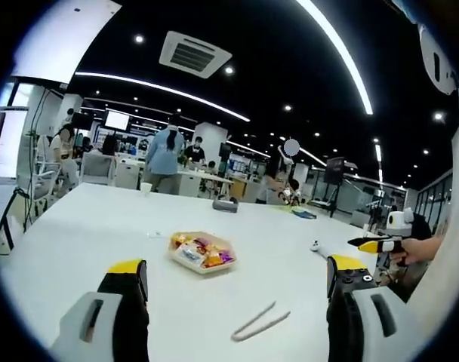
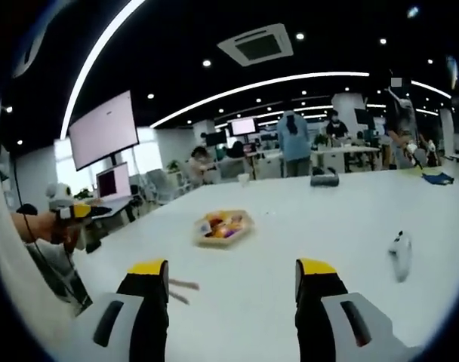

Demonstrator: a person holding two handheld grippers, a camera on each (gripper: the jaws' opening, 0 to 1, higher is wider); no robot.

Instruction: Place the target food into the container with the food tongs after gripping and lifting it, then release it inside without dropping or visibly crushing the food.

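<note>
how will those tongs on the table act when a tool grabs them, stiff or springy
The tongs look thin and pale, probably light plastic, so likely springy and easy to squeeze shut. Lying flat on the smooth white table, they may slide or skid rather than lift cleanly. Exact material is unclear.

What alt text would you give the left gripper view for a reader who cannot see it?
The left gripper hangs open over a white table, its yellow-tipped jaws wide apart, with food tongs lying between them. Farther back sits a tray of wrapped snacks; the right gripper enters at the right edge.
</note>
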